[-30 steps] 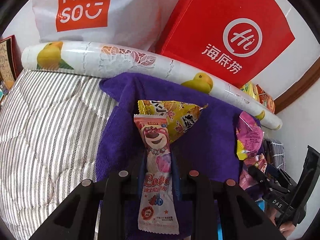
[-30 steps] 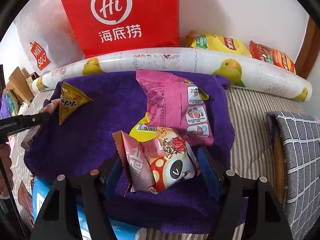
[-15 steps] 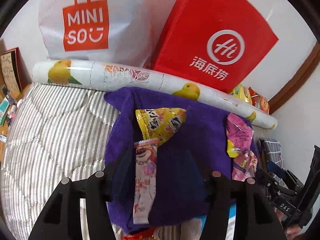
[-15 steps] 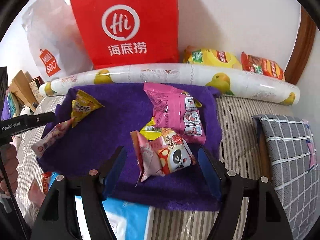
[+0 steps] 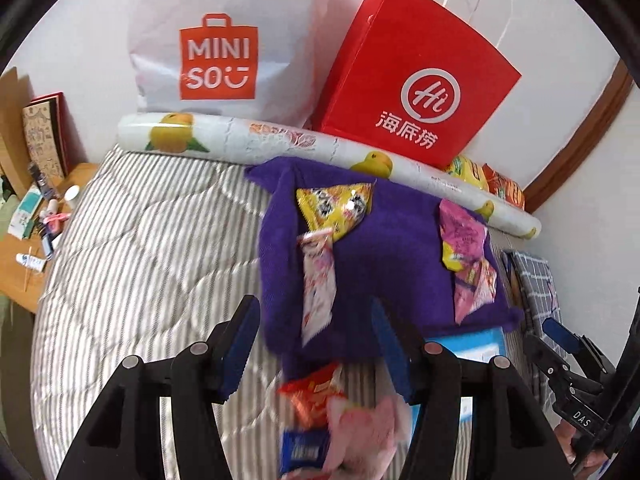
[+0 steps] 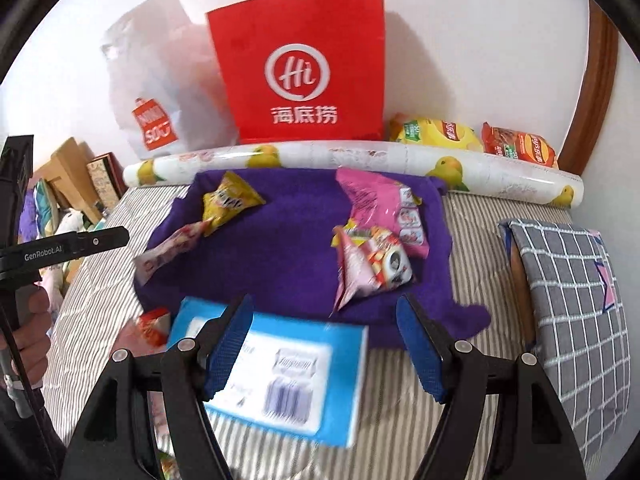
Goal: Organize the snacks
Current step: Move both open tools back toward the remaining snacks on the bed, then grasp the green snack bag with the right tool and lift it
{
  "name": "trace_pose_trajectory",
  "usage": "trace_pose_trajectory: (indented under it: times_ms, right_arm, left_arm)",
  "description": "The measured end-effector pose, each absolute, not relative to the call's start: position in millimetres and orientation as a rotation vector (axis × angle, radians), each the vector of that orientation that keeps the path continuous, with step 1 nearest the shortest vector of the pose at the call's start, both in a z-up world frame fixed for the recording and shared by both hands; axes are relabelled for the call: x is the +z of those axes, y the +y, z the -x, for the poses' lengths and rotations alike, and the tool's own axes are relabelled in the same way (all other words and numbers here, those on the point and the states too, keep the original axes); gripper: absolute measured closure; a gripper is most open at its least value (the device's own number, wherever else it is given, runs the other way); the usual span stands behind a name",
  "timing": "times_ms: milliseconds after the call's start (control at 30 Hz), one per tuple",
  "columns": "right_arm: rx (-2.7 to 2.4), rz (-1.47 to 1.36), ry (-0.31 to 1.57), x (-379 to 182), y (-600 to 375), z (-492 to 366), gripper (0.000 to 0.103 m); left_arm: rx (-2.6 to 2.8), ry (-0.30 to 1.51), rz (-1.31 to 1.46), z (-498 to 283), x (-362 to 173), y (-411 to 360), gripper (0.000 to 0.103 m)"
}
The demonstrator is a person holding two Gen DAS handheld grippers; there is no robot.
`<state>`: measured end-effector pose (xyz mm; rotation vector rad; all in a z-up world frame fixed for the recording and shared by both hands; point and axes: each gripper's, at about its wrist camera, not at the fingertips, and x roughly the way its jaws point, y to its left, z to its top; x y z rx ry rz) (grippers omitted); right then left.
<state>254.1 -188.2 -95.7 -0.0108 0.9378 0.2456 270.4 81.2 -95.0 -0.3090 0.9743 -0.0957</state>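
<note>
- The striped bed cover [image 5: 132,264] is the largest surface; its left half lies bare, running out to a wooden side table [image 5: 24,280] crowded with small items.
- Along the far edge, against the wall, a long roll printed with yellow fruit [image 6: 360,160] closes the bed off; behind it stand a red paper bag [image 6: 304,60] and a white shopping bag [image 5: 224,40].
- A grey checked cushion [image 6: 568,300] bounds the right side, with a strip of striped cover between it and the towel.
- The purple towel [image 6: 280,256] is spread in the middle, its far edge touching the roll; its centre is bare.
- A blue-and-white box [image 6: 280,376] lies on the cover at the towel's near edge, partly under the right gripper.
- On the towel's right part lies a large pink packet [image 6: 384,204], with a pink-and-red snack packet [image 6: 372,268] just in front of it.
- On its left part a yellow triangular packet [image 5: 334,206] touches the top of a long pink candy packet [image 5: 318,280], which reaches the towel's near-left edge.
- Loose red, pink and blue packets [image 5: 320,412] sit on the cover just below the towel.
- The left gripper [image 5: 316,348] hangs above the towel's near edge, jaws parted, nothing between the pads.
- The right gripper [image 6: 324,344] hangs over the box, jaws apart, gripping nothing.
</note>
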Motion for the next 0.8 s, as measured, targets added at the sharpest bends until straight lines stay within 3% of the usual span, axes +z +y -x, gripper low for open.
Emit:
trace_pose_trajectory:
  times_ms: [333,433,800]
  right_arm:
    - [0.383,-0.063,0.98,-95,-164,-180,0.029]
    - [0.427,-0.035,1.005,-101,-147,-160,0.021]
    - [0.487,0.15,1.034,-136,-81,-122,0.019]
  left_arm:
    - [-0.058,1.002,0.313,-215,-96,92,0.042]
    - [-0.053,0.989,0.32,-200,-93,94,0.036]
    - [-0.066,0.977,0.318,-162,-97,103,0.034]
